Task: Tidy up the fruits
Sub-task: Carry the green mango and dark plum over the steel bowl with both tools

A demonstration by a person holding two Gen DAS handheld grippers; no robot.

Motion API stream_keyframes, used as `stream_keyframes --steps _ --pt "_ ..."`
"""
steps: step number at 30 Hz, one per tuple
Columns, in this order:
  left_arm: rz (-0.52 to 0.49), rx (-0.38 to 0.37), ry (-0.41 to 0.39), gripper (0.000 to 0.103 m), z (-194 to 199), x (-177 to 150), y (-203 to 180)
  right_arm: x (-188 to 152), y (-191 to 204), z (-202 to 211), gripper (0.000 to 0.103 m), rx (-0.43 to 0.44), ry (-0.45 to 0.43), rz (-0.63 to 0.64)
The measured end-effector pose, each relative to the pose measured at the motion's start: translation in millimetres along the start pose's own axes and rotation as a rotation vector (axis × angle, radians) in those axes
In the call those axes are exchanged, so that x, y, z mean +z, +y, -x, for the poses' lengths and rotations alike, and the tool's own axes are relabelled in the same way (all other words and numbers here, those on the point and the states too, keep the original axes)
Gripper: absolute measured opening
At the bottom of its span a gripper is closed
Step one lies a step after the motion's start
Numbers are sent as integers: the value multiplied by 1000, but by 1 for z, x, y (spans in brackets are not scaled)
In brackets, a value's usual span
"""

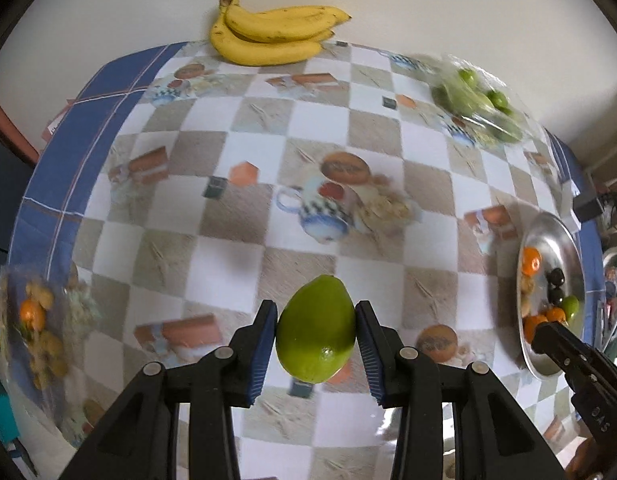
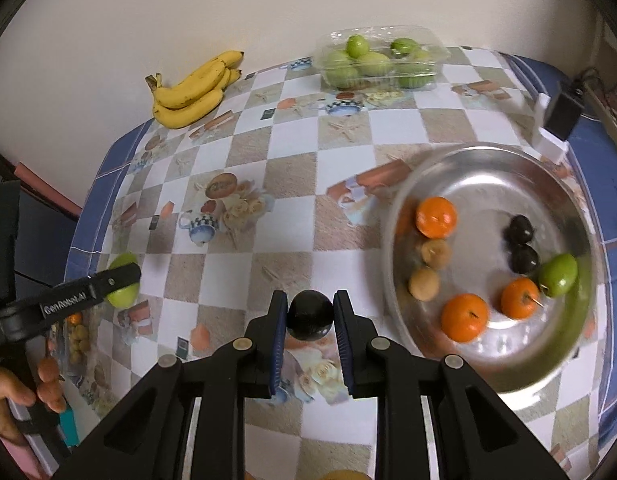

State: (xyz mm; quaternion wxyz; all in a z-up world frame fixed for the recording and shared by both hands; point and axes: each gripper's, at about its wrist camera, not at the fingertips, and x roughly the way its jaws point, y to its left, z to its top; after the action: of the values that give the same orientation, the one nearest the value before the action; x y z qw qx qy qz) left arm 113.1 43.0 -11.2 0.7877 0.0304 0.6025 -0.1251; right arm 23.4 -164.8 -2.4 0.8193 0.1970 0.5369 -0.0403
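Observation:
My left gripper (image 1: 315,338) is shut on a green fruit (image 1: 315,330) and holds it above the checkered tablecloth. In the right wrist view the same gripper (image 2: 124,282) and green fruit (image 2: 123,294) show at the left. My right gripper (image 2: 310,316) is shut on a small dark round fruit (image 2: 310,315), left of the metal bowl (image 2: 488,168). The bowl holds oranges (image 2: 436,217), two dark fruits (image 2: 518,229), brownish fruits (image 2: 424,284) and a green fruit (image 2: 558,275). The bowl also shows at the right of the left wrist view (image 1: 548,232).
A bunch of bananas (image 2: 192,90) lies at the table's far edge by the wall, also in the left wrist view (image 1: 268,36). A clear plastic box of green fruits (image 2: 378,62) stands at the back. A black and white device (image 2: 556,120) sits at the right edge.

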Motion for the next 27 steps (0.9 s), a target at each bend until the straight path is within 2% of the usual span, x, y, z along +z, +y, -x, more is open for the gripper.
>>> stream_keyframes --steps 8,14,18,22,27 --pt "-42 -9 -25 43 -6 -21 -53 -14 -26 13 24 -3 -9 -38" --pt "-103 -71 -55 43 -7 -25 -105 -17 -57 9 24 -57 12 -83" --pt "-179 -106 -65 43 -8 -30 -145 -17 -84 12 24 -82 12 -140" --pt "-242 -117 -57 43 -12 -34 -175 -18 -116 17 24 -128 13 -215" --pt "-284 -183 -58 43 -14 -37 -202 -19 -136 23 25 -150 11 -260"
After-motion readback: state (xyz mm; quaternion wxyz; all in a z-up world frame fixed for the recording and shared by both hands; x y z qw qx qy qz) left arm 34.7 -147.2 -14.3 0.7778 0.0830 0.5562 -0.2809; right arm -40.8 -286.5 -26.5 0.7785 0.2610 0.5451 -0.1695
